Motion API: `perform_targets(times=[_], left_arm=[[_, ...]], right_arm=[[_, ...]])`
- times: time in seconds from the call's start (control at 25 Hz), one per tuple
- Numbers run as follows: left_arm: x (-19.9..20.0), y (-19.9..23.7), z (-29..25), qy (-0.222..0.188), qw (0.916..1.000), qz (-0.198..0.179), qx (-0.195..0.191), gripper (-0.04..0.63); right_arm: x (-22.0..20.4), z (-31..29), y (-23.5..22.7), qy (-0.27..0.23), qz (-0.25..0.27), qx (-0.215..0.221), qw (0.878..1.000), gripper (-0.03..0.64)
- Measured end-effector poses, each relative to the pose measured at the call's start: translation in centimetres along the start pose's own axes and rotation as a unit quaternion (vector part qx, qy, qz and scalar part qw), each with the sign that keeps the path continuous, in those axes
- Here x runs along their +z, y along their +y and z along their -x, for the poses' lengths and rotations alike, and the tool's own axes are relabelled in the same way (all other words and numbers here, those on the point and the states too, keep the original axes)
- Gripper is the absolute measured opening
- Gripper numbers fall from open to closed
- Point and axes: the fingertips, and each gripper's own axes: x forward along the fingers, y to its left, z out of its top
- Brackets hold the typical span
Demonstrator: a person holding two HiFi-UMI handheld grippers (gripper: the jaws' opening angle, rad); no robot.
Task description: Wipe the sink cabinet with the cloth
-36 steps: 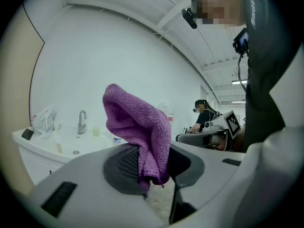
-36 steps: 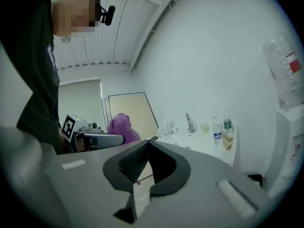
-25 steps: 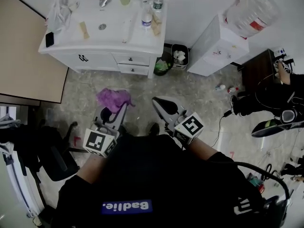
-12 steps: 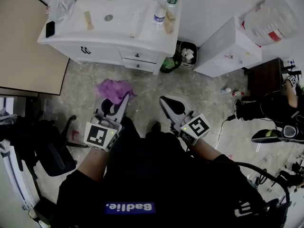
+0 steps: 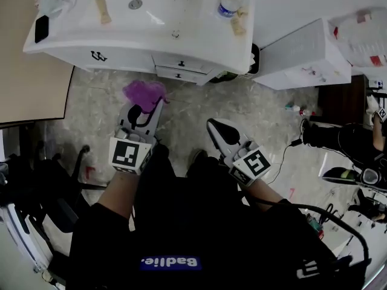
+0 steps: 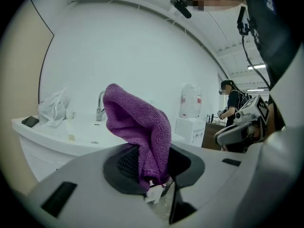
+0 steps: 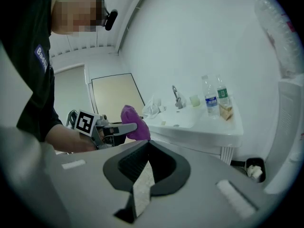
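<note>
Purple cloth (image 5: 144,93), clamped in left tongs (image 5: 147,106), held over the floor (image 5: 199,104) at 6 o'clock of white sink cabinet (image 5: 91,47). Right tongs (image 5: 213,125) together, empty, at cloth's 4 o'clock. Bottle (image 5: 228,6) label unreadable.

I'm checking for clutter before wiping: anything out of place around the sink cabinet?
Two small items lie loose on the floor right of the sink cabinet, and a dark phone sits near the countertop's left edge.

Left tool (image 5: 145,109) clamped on cloth (image 5: 143,92); right tool (image 5: 216,127) closed, empty; both forearms extended forward.
</note>
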Motion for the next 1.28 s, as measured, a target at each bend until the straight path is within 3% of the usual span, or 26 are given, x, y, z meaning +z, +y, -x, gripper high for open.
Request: perform_targets(times=[0.24,0.44,0.6,0.88,1.08,1.28], left_arm=[[-7.4,4.8,-5.4,0.036,0.9992,0.003,0.017,0.107],[-15.1,8.8,-9.9,0.069,0.9964,0.006,0.049,0.107],[-19.0,11.1,-13.4,0.081,0.9941,-0.007,0.072,0.107],[-22.7,13.0,-18.9,0.085,0.9913,-0.036,0.093,0.107],[-23.9,12.5,-21.4,0.086,0.9906,-0.055,0.091,0.107],[-24.0,11.5,-22.2,0.080,0.9922,-0.050,0.081,0.107]], right_arm=[[-3.7,-3.9,-2.4,0.011,-0.007,-0.003,1.000,0.002],[-8.2,-5.3,-4.7,0.032,-0.014,-0.013,0.999,0.002],[-12.0,-5.4,-7.1,0.037,-0.026,-0.022,0.999,0.002],[-18.1,-7.0,-9.2,0.032,-0.035,-0.009,0.999,0.002],[-21.0,-7.8,-12.0,0.014,-0.097,-0.007,0.995,0.002],[-23.1,-8.8,-13.5,-0.006,-0.112,0.010,0.994,0.002]])
